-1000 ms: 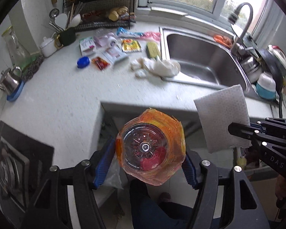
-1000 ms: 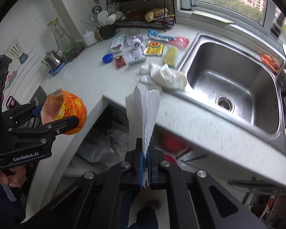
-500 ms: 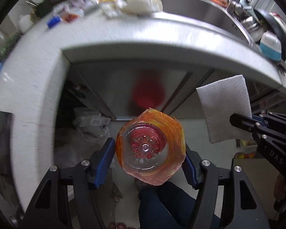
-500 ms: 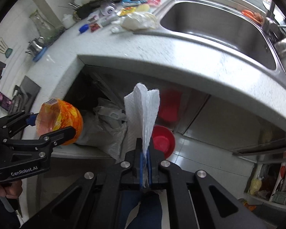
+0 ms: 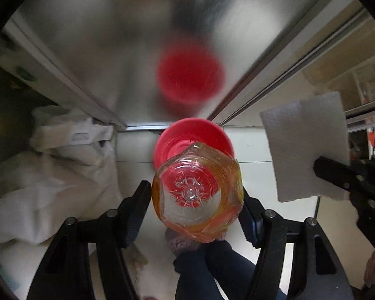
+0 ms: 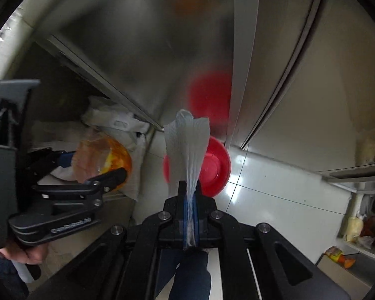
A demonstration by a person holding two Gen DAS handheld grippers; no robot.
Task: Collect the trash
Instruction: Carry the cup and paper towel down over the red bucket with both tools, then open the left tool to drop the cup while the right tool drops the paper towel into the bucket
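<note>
A big shiny steel cabinet door (image 5: 127, 50) fills the top of both views, with a blurry red spot mirrored in it. White plastic bags (image 5: 50, 170) are piled at 9 o'clock in the left view. On the floor (image 6: 282, 200) stands the red bin (image 6: 212, 167), open side up.

The left claw (image 5: 197, 200) squeezes a clear orange bottle (image 5: 197, 195) from both sides. The bottle points straight ahead, bottom end toward the bin. In the left view the bin (image 5: 177, 135) sits right behind the bottle at 12 o'clock, so the left claw looks closer and lined up.

The right claw (image 6: 190, 215) is pinched tight on a white paper towel (image 6: 187, 147), which stands up from it. The bin shows behind the towel, a bit to 1 o'clock.

The side of the left claw reads "GenRobot.AI", a little fuzzy. Nothing else can be read.
</note>
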